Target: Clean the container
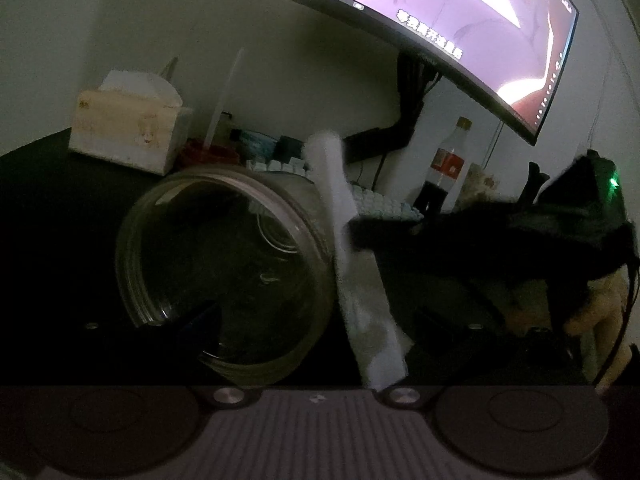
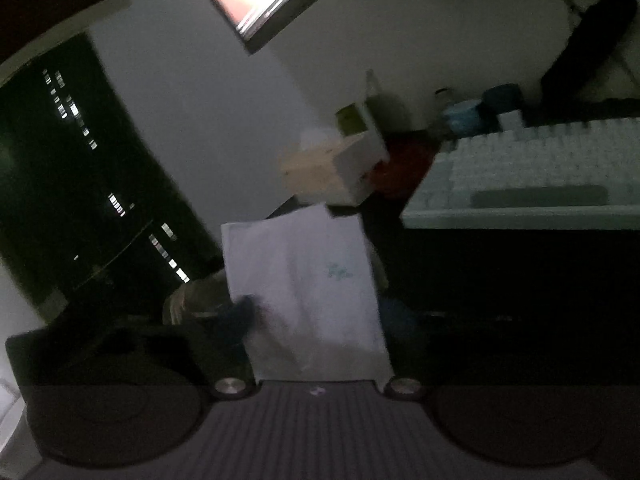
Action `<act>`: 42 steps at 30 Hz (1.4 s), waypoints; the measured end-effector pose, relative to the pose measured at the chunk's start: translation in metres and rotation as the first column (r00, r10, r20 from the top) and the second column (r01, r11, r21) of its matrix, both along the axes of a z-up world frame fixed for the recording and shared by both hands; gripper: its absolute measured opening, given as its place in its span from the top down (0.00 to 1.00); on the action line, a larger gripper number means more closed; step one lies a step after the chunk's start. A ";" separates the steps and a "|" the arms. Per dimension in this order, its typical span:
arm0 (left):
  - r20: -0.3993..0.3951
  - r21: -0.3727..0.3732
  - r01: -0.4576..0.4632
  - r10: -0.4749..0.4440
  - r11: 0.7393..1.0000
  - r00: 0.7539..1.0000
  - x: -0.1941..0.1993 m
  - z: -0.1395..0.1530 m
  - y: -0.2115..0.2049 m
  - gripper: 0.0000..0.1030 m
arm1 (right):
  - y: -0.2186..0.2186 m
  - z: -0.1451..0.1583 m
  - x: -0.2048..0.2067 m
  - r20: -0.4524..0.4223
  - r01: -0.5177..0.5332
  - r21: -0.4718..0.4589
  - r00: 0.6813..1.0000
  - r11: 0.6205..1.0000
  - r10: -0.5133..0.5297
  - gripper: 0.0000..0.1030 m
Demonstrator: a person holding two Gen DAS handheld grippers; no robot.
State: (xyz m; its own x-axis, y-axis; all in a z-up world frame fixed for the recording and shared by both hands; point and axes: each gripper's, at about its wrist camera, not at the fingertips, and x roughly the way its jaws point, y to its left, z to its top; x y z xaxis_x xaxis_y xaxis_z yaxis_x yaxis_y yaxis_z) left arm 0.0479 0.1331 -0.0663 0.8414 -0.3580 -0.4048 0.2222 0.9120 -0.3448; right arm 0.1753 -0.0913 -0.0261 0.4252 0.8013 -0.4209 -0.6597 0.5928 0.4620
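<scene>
A clear jar [image 1: 224,276] is tilted with its open mouth towards the left wrist camera. My left gripper [image 1: 316,312] is shut on its rim, with one dark finger [image 1: 196,320] reaching inside; the other finger is lost in shadow. A white folded tissue [image 1: 352,264] stands just right of the jar. My right gripper [image 1: 356,232] comes in from the right and is shut on it. In the right wrist view the tissue [image 2: 308,292] fills the space at my right gripper [image 2: 320,312], and part of the jar [image 2: 200,300] shows behind its left edge.
The desk is dark. A tissue box [image 1: 124,132] stands at the back left, with a pale keyboard [image 1: 384,200] and a cola bottle [image 1: 448,164] behind the jar and a lit monitor [image 1: 460,20] above. A hand [image 1: 600,308] holds the right gripper. A dark window [image 2: 80,180] is at the left.
</scene>
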 end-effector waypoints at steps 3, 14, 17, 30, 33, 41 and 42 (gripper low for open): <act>0.002 0.000 -0.001 0.001 1.000 1.000 0.000 0.000 0.001 0.00 | -0.002 0.004 0.005 0.003 0.018 0.019 1.000 1.000 -0.018 0.95; 0.007 -0.005 -0.003 0.003 1.000 1.000 0.000 -0.001 0.000 0.00 | 0.065 0.055 0.008 0.133 -0.052 -0.193 0.988 0.980 0.079 0.95; 0.008 -0.004 -0.002 0.002 1.000 1.000 0.000 -0.001 -0.001 0.00 | 0.084 0.047 0.006 0.155 -0.063 -0.281 0.982 0.958 0.110 0.94; 0.002 -0.014 -0.044 0.044 0.999 0.999 -0.002 -0.001 0.005 0.00 | 0.083 0.026 0.030 0.165 -0.080 -0.133 0.981 0.988 0.102 0.85; 0.004 -0.018 -0.045 0.045 0.999 0.999 -0.002 -0.001 0.006 0.00 | 0.091 0.044 0.022 0.167 -0.100 -0.232 0.976 0.968 0.141 0.68; 0.005 -0.009 -0.059 0.059 0.998 0.998 -0.003 -0.001 0.005 0.00 | 0.080 0.073 0.016 0.181 -0.034 -0.351 0.978 0.936 0.104 0.60; 0.005 -0.008 -0.056 0.056 0.998 0.998 -0.005 0.000 0.005 0.00 | 0.080 0.070 0.018 0.171 -0.036 -0.361 0.980 0.932 0.104 0.60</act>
State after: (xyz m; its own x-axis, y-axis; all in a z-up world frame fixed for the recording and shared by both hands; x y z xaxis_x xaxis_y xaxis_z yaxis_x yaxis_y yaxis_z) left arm 0.0434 0.1376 -0.0663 0.8624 -0.3133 -0.3976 0.1728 0.9205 -0.3505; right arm 0.1930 -0.0109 0.0443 0.4703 0.6445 -0.6029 -0.7588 0.6441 0.0966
